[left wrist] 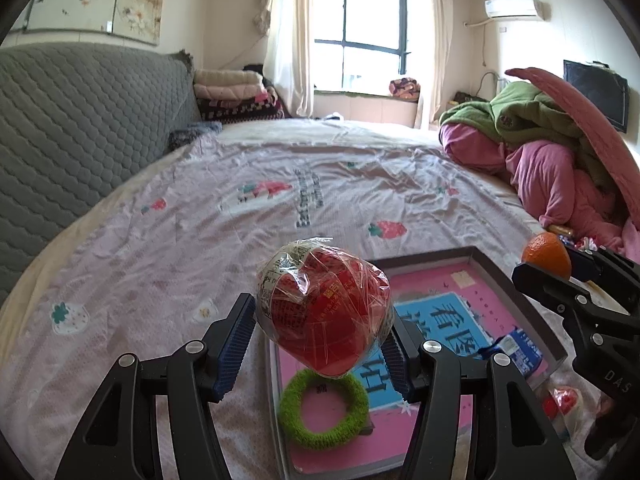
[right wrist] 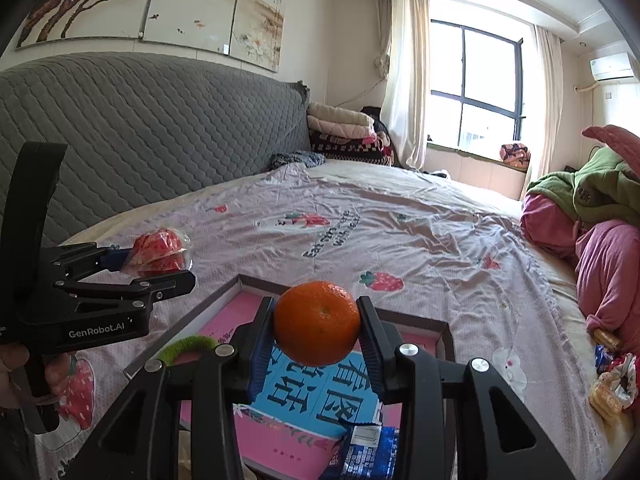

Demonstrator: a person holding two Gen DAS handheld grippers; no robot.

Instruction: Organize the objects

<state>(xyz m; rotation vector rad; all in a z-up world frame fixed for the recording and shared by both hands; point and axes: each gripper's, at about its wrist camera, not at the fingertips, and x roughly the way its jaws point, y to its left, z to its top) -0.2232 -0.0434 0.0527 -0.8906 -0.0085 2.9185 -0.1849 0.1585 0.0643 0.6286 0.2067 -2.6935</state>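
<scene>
Orange [right wrist: 317,323] in right claw [right wrist: 317,326], wrapped red fruit [left wrist: 323,312] in left claw [left wrist: 320,340], above tray [right wrist: 448,336] on strawberry-print bedsheet [left wrist: 160,248].

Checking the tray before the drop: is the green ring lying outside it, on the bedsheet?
No, the green ring lies inside the tray, on the pink book.

Left tongs [left wrist: 320,344] clamped, angled downward; right tongs [right wrist: 316,332] clamped, angled downward, alongside.
</scene>
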